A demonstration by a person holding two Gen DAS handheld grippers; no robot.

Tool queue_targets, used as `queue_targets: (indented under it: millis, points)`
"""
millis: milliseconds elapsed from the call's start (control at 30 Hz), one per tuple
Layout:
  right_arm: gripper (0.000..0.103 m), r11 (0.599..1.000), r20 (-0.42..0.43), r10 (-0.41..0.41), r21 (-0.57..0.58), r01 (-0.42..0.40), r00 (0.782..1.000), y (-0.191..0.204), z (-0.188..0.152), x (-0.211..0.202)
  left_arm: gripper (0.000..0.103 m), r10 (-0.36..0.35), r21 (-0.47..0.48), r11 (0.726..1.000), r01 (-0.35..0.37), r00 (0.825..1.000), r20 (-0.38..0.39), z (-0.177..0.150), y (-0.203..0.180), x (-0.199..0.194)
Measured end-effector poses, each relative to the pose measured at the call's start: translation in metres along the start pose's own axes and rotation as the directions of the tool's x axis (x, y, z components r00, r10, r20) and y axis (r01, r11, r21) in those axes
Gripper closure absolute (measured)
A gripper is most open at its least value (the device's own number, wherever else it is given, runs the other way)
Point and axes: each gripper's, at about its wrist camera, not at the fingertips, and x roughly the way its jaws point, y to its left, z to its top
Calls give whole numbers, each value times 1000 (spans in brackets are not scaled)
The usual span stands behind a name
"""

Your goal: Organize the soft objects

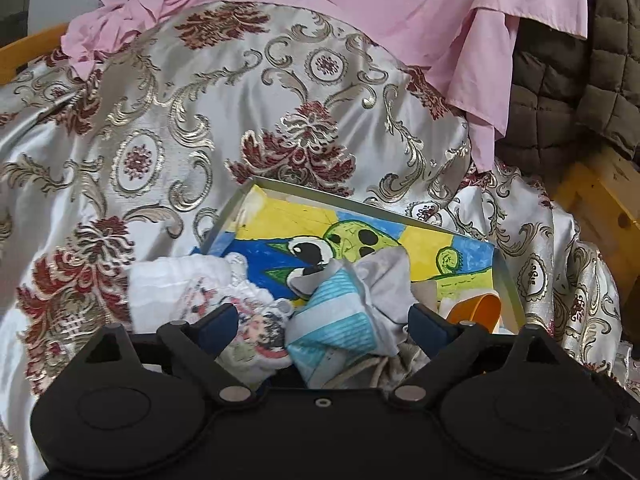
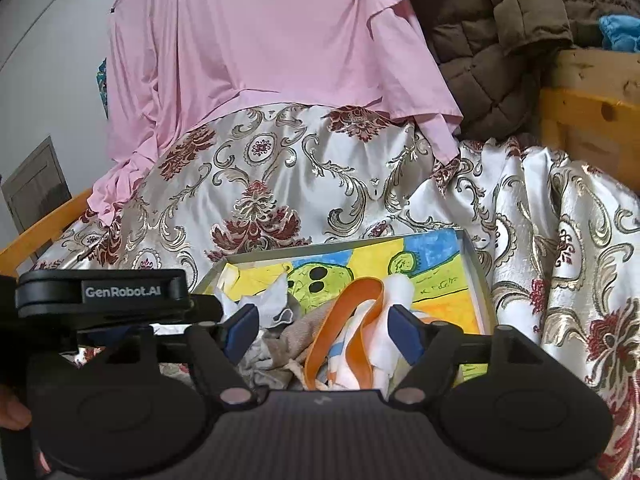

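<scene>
Here, a shallow grey box with a bright yellow, blue and green drawing on its bottom (image 1: pixel 416 256) sits on a shiny silver cloth with dark red flowers and gold swirls (image 1: pixel 200 120). The cloth covers what looks like a bed with a yellow wooden frame (image 2: pixel 584 120).

The soft things are piled at the near side of the box. In the left wrist view there is a white crinkly cloth with little cartoon pictures (image 1: pixel 188 296) at the near left corner of the box, partly hanging over its edge. Just beside it lies a bunched blue, white and grey striped cloth (image 1: pixel 340 312). The left claw (image 1: pixel 326 320) is wide open above these two. Its blue pads stand apart on each side and press on nothing.

In the right wrist view an orange ribbon loop (image 2: pixel 352 320) lies in the box on a white and orange cloth (image 2: pixel 380 344), with a beige knitted cloth (image 2: pixel 296 340) next to it. The right claw (image 2: pixel 324 330) is open too (the ribbon shows between its pads, but they do not squeeze it). The left claw's black side shows at the left of this view, so the two claws are close together.

At the far side of the bed a big pink cloth (image 2: pixel 260 48) hangs down over the shiny cloth. A brown puffy quilted jacket (image 2: pixel 500 40) is heaped at the far right, next to the wooden frame.
</scene>
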Motion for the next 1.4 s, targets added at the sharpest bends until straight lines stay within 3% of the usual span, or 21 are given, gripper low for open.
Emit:
queue_targets:
  millis: [567,1100,1400]
  points:
    - [12,996,90,-65,-56,70,994,35,-2,-88,3,-24,12,1000,23,993,120,-23,34,-105]
    - [8,986,188,-118,-91,137,975,61,-33,-171,1,-98,53,995,88,968,232,-88,61,-189]
    - [4,980,214,-138,-112,165,967,82,-64,-207,1,-92,105,992,64,953,289,-124,78,-219]
